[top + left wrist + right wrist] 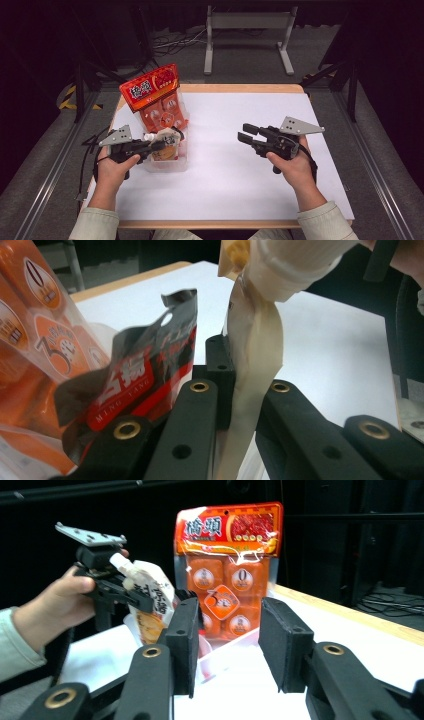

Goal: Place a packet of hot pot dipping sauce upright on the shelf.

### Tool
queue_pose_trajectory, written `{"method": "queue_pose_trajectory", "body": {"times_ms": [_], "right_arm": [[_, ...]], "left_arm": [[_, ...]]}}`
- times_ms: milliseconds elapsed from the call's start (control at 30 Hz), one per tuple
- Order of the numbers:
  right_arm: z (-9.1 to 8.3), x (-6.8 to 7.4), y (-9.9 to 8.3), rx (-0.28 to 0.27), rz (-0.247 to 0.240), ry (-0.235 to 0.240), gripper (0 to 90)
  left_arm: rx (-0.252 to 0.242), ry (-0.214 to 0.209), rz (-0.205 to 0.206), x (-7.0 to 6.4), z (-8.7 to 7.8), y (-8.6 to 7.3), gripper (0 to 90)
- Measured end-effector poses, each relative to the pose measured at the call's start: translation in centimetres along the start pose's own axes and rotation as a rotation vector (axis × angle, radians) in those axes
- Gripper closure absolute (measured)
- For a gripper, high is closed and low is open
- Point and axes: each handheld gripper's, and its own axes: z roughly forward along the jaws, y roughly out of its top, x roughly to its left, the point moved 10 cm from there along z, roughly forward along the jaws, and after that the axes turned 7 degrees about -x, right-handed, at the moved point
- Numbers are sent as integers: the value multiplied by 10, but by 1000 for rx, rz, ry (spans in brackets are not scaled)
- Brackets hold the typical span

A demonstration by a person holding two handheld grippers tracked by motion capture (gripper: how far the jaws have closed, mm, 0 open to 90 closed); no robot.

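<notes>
My left gripper is shut on a cream spout pouch with a white cap, held over a clear plastic tub at the table's left. In the left gripper view the pouch hangs pinched between the jaws, beside a dark red and black packet. A tall orange snack bag stands upright at the back of the tub. My right gripper hovers open and empty right of centre, pointing at the tub. Its view shows the orange bag, the pouch and the left gripper.
The white table top stretches between the tub and the right hand. A wooden edge runs along the table's far side. A metal frame and cables lie on the floor beyond it.
</notes>
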Motion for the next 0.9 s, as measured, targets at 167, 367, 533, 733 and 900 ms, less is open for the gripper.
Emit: {"method": "queue_pose_trajectory", "body": {"times_ms": [167,367,533,733,900], "right_arm": [[0,-1,-1,1,6,-2,598],[0,-2,0,-2,6,-4,587],[1,-4,-2,-1,7,-8,581],[1,-4,-3,-4,6,-6,570],[0,-6,-3,-7,6,-12,559]], "left_arm": [[20,-3,-7,0,0,-5,868],[88,39,8,4,0,-15,858],[84,34,-12,5,-5,-17,846],[79,54,-25,6,-11,-17,808],[54,71,-13,6,-16,-12,739]]}}
